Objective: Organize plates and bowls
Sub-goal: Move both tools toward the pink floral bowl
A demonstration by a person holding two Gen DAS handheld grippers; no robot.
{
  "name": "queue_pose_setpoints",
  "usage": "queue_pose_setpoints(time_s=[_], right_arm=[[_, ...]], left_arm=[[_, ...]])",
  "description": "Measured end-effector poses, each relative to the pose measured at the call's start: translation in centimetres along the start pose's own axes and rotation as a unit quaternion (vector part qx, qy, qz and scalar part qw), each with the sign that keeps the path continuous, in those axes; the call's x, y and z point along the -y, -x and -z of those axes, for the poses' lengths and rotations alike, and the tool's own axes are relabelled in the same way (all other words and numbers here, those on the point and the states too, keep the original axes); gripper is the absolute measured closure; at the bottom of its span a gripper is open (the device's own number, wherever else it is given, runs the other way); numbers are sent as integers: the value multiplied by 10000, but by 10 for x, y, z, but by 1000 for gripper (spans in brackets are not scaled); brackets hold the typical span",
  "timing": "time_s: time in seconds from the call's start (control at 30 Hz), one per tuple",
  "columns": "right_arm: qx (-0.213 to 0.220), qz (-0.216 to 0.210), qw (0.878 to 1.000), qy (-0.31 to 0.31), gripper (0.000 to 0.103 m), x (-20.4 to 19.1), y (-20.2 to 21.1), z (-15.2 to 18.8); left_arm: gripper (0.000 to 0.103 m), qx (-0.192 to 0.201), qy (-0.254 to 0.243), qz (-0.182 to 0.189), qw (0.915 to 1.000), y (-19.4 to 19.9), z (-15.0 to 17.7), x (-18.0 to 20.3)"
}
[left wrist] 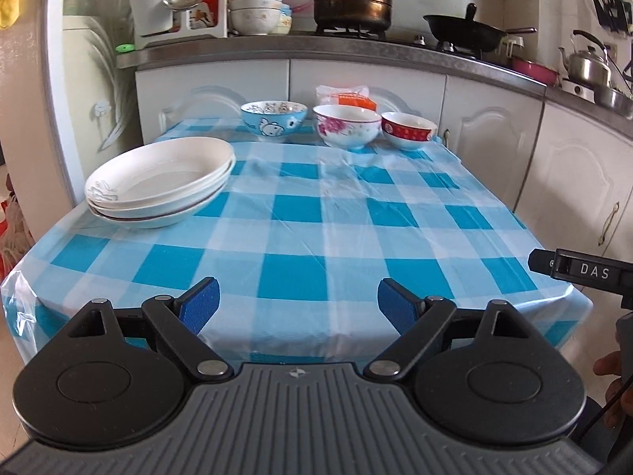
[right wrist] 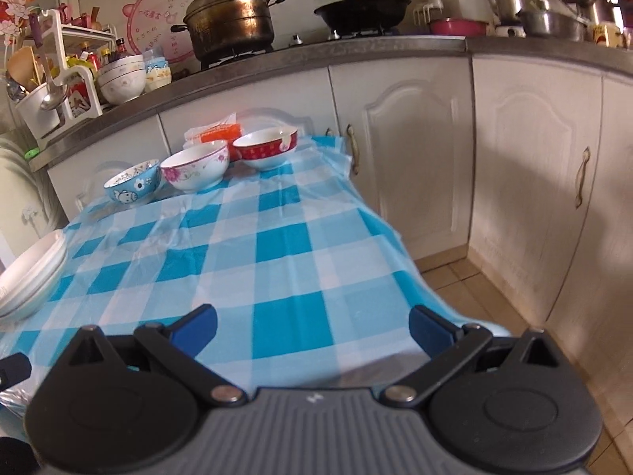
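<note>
Both the left gripper (left wrist: 294, 304) and right gripper (right wrist: 312, 326) gape wide, empty; the 3 bowls (left wrist: 344, 124) and stacked plates (left wrist: 158, 182) look glazed, slippery and brittle, best pinched at the rim.

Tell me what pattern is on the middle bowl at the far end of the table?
The middle bowl is white with pink flowers and a dark red rim line, clearest in the left wrist view.

The letters "DAS" are being shown in white on the black right gripper (left wrist: 585, 273); other markings cannot be read.
</note>
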State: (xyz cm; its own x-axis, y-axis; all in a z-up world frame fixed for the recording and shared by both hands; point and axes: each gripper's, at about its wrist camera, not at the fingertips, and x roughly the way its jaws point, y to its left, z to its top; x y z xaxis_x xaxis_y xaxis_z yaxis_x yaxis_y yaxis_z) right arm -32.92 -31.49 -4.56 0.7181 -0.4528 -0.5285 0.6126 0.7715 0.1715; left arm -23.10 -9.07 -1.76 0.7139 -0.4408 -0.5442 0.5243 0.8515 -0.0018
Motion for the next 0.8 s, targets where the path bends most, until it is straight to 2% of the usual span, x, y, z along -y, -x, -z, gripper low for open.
queue_pose_setpoints(time_s=[0.27,0.4,0.5,0.6,0.73,0.8], right_arm=[[145,145,9998,55,1,21,-3,1],[239,189,9995,-104,1,33,-2,-5],[388,122,9990,-195,1,39,0,-21],[519,-6,9982,-289,1,38,-12,-44],[329,-425,9984,-147,1,23,-50,-72],[255,-616,9977,77,1,13,-71,-83]], left_arm=[[0,139,-299,479,9983,-19,-10,29],[0,197,-343,690,9968,-37,-26,38],[0,351,-281,759,9961,-52,-43,39],[0,497,-76,699,9963,-69,-63,37],[0,893,141,331,9954,-94,-87,39],[0,945,202,288,9949,-109,-97,40]])
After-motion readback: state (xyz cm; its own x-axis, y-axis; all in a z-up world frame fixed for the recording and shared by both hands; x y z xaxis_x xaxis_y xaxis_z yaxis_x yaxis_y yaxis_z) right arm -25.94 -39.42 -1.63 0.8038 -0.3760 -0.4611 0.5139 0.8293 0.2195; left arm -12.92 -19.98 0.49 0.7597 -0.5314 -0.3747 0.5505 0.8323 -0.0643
